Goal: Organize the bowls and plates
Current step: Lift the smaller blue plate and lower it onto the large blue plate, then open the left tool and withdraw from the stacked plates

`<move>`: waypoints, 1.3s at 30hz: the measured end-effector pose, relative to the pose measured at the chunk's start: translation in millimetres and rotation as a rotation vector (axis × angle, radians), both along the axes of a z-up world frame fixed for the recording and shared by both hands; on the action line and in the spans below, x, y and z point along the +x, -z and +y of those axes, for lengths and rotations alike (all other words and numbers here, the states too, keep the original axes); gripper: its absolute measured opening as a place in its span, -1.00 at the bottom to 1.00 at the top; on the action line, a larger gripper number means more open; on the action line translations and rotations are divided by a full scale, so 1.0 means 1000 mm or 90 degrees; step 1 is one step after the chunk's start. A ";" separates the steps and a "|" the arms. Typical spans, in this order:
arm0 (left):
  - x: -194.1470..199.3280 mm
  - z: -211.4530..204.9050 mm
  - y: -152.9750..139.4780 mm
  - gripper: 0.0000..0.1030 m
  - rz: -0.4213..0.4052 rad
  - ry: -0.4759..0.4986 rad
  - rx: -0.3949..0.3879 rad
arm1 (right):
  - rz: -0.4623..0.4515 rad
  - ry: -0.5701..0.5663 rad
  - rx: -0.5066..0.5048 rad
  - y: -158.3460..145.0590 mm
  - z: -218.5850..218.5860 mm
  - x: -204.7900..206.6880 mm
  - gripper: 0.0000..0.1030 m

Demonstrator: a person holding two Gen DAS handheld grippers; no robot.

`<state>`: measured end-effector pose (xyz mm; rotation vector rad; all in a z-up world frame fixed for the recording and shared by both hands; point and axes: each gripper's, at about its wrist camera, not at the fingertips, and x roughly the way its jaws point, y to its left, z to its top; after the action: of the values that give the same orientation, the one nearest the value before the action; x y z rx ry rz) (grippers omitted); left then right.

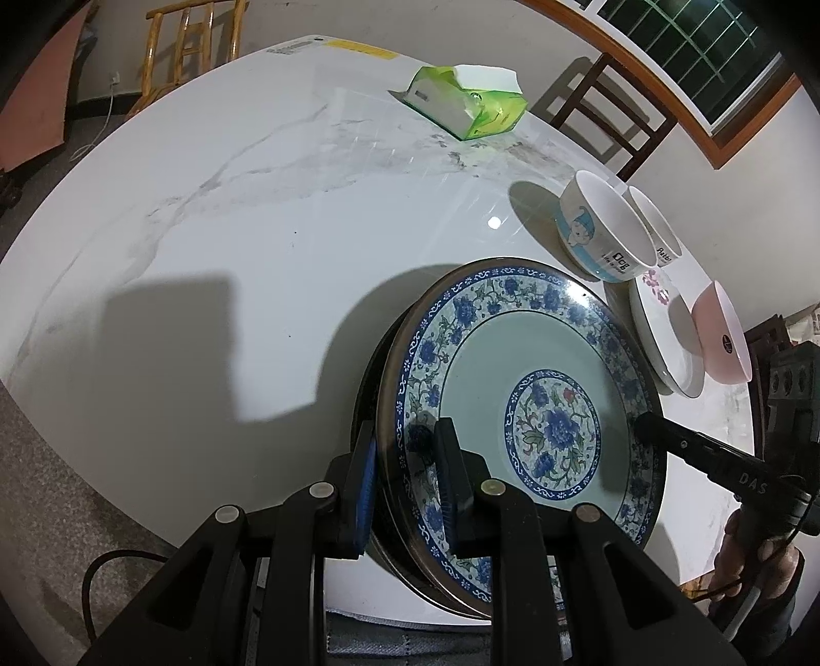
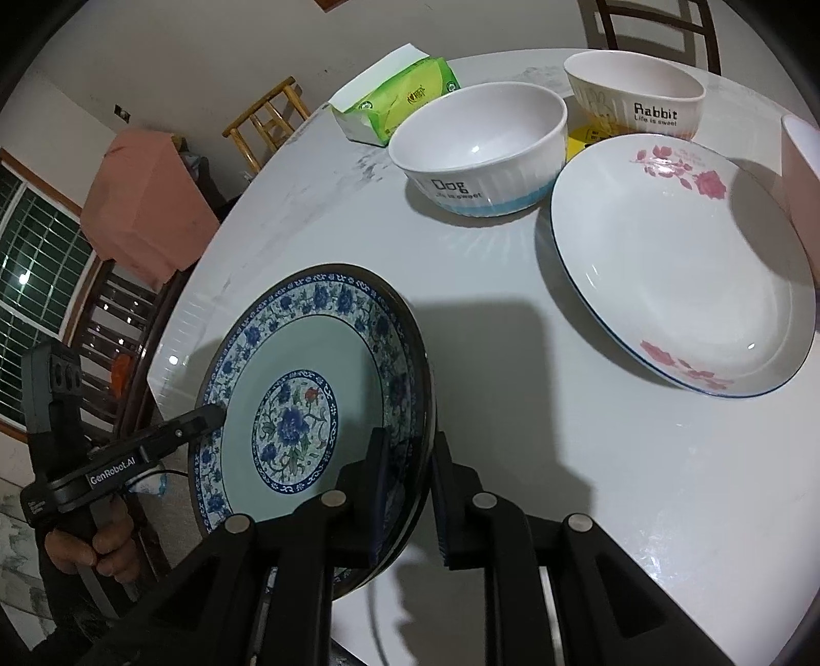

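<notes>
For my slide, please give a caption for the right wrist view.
Both grippers hold the blue flowered plate by its rim, beside a rose plate and two bowls.

A white marble-patterned table [image 1: 215,215] with grey veins fills most of both views. Near its far edge lies a green tissue pack [image 1: 474,105], torn open, with white tissue sticking out of the top. A yellow sticker [image 2: 581,141] lies flat on the table. Beyond the far side stand a light wooden chair [image 1: 189,48] on the left and a dark wooden chair [image 1: 612,115] on the right. A wood-framed window [image 1: 717,56] with a grille is set in the white wall. A pink cloth [image 2: 146,215] is draped over something beside the table.
</notes>
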<state>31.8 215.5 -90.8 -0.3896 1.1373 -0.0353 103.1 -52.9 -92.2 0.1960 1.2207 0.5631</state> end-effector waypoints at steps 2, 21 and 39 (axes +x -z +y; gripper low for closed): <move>0.001 0.000 0.000 -0.63 0.002 -0.002 0.003 | -0.002 -0.002 -0.003 -0.001 0.003 0.000 -0.66; -0.002 -0.002 -0.013 -0.60 -0.037 -0.034 0.091 | -0.021 -0.012 -0.041 -0.002 0.003 -0.004 -0.63; -0.003 -0.008 -0.007 -0.24 -0.049 -0.049 0.109 | -0.064 -0.011 -0.030 -0.013 0.000 -0.014 -0.54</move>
<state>28.9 207.3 -83.4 -0.2767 1.0395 0.1133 89.3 -53.1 -79.4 0.1167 1.1379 0.5517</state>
